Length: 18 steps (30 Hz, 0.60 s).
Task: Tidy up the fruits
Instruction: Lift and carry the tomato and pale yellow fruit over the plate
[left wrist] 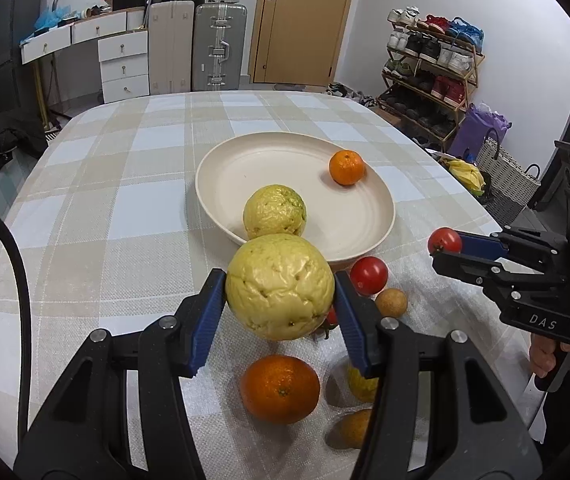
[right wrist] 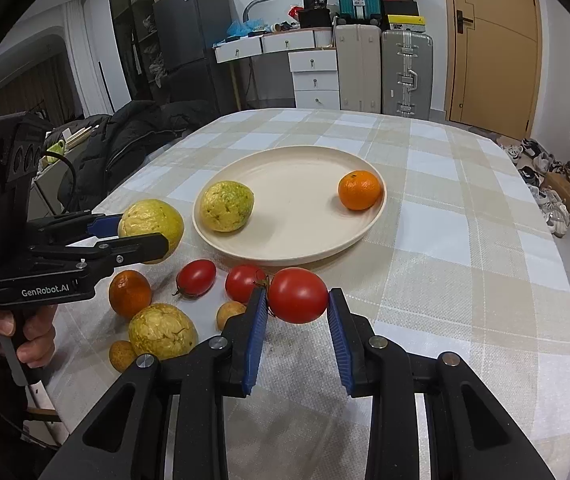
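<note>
My left gripper [left wrist: 280, 300] is shut on a wrinkled yellow fruit [left wrist: 280, 286], held above the table just short of the cream plate [left wrist: 221, 172]. The plate holds another yellow fruit [left wrist: 275, 211] and a small orange [left wrist: 347, 167]. My right gripper [right wrist: 296, 312] is shut on a red tomato [right wrist: 297, 295], held near the plate's front rim [right wrist: 285, 258]. In the right wrist view the left gripper [right wrist: 145, 240] shows at left with its yellow fruit [right wrist: 151, 222]. On the cloth lie two tomatoes [right wrist: 196, 278], an orange [right wrist: 129, 293], a yellow fruit [right wrist: 163, 332] and small brown fruits [right wrist: 229, 314].
The table has a checked cloth [left wrist: 125, 168]. Suitcases [left wrist: 219, 46], white drawers [left wrist: 123, 66] and a door stand beyond the far edge. A shoe rack [left wrist: 431, 68] and a basket are at the right. A black jacket [right wrist: 133, 140] lies at the left edge.
</note>
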Tool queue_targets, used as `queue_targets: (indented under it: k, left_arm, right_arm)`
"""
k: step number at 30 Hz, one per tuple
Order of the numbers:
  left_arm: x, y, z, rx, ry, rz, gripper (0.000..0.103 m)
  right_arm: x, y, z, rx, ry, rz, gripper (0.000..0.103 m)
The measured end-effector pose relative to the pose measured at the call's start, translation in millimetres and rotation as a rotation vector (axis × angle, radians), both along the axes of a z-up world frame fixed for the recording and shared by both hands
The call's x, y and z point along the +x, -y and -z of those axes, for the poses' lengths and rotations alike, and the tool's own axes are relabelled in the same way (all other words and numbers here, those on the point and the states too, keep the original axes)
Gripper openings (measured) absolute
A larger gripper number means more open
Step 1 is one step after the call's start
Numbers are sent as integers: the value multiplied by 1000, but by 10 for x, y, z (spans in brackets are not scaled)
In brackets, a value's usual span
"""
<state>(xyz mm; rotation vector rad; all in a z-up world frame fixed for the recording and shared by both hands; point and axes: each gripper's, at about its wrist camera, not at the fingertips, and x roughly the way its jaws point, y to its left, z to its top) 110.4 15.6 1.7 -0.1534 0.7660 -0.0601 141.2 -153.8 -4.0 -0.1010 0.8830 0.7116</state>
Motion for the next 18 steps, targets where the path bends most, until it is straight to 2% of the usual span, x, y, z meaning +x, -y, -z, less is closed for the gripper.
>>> queue_targets:
  k: [18]
  left_arm:
    - [68,41,-95,16,33,-9,51]
  right_arm:
    - [-9,-45,-19,44,4,5,32]
